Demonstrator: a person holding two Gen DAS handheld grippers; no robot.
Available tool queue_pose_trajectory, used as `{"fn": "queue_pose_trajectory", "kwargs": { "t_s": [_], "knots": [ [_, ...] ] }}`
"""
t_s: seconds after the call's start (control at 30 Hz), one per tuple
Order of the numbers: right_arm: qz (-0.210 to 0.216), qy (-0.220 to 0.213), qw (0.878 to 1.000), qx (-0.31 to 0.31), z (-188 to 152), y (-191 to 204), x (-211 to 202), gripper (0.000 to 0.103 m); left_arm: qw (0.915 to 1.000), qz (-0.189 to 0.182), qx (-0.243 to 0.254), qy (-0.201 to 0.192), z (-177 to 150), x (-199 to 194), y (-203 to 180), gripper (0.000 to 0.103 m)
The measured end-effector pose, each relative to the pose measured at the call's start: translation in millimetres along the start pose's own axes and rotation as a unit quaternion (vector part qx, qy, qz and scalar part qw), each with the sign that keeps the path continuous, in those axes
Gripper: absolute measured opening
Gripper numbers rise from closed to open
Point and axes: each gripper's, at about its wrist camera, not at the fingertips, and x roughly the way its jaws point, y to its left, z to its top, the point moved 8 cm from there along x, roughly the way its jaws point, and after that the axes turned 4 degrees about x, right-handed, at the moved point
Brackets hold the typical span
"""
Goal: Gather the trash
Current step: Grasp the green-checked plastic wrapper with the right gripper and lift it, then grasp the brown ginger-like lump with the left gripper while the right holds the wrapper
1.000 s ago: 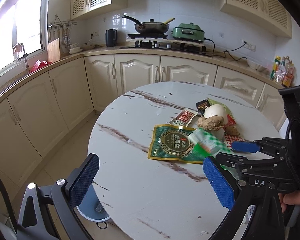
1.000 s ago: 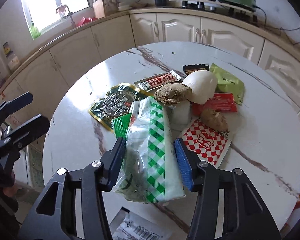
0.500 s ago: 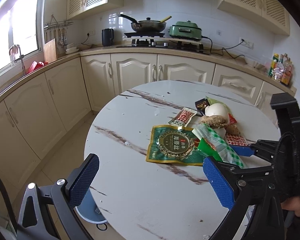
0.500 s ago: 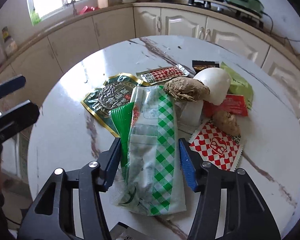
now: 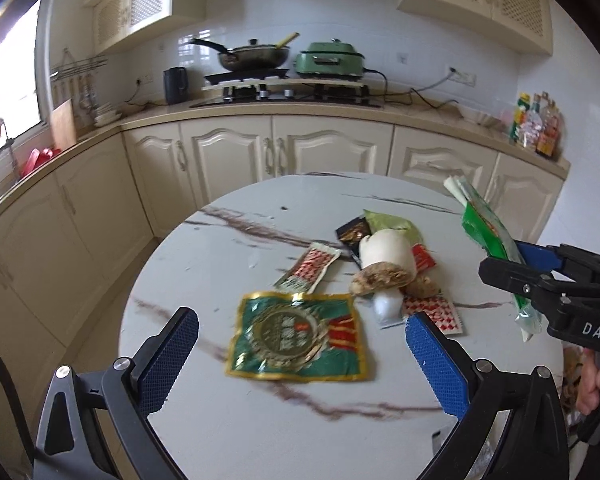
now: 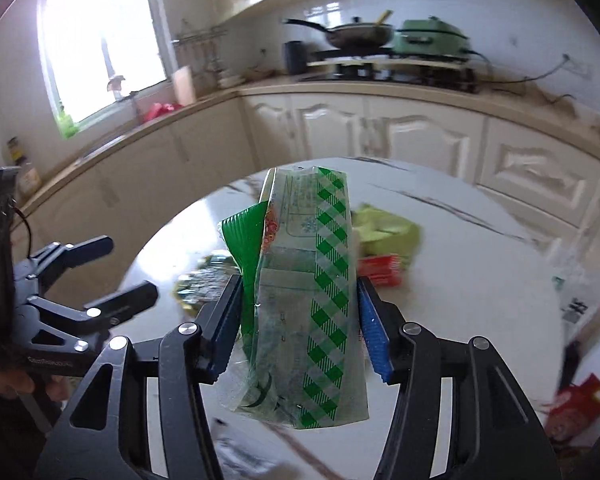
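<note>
blurred: table litter behind checked wrapper (image 6: pixel 312 304) | cut off: red packet (image 6: pixel 580 404) lower right | unreadable: green pouch (image 5: pixel 298 338) label

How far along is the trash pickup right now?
Early. In hand: the right gripper clamps the green-checked bag, lifted off the table. The left gripper is open and empty. Left: the green foil packet, red sachet and the pile behind.

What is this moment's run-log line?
right gripper: shut on green-checked wrapper, lifted off table | left gripper: open, empty | gold-green packet: on table
</note>
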Motion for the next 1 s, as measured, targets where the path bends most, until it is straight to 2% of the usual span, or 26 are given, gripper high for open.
{"fn": "queue_pose_trajectory", "kwargs": {
  "t_s": [0.2,0.3,0.4,0.47,0.57,0.8,1.0],
  "knots": [
    [-0.04,0.014,0.999,0.033,-12.0,-41.8,9.4,0.053,0.9983,-0.035,0.027,0.039,28.4,56.8,-37.5,0.102],
    [-0.045,0.019,0.998,0.048,-14.8,-55.1,17.2,0.053,0.9966,-0.046,0.038,0.056,38.7,83.9,-49.1,0.097],
    [-0.046,0.023,0.997,0.057,-16.4,-63.0,24.6,0.053,0.9949,-0.061,0.032,0.074,41.7,104.9,-50.8,0.079],
    [-0.044,0.024,0.997,0.06,-21.0,-65.5,24.8,0.053,0.9931,-0.076,0.022,0.087,40.5,115.1,-50.7,0.062],
    [-0.042,0.026,0.997,0.062,-24.6,-65.9,27.2,0.053,0.9905,-0.105,0.008,0.089,41.2,127.3,-48.8,0.05],
    [-0.038,0.028,0.997,0.062,-27.7,-63.8,32.4,0.053,0.9907,-0.116,0.001,0.072,36.8,130.5,-42.9,0.046],
    [-0.035,0.024,0.998,0.05,-26.0,-50.4,26.8,0.053,0.9915,-0.118,-0.013,0.054,26.1,94.7,-30.4,0.046]
  ]
}}
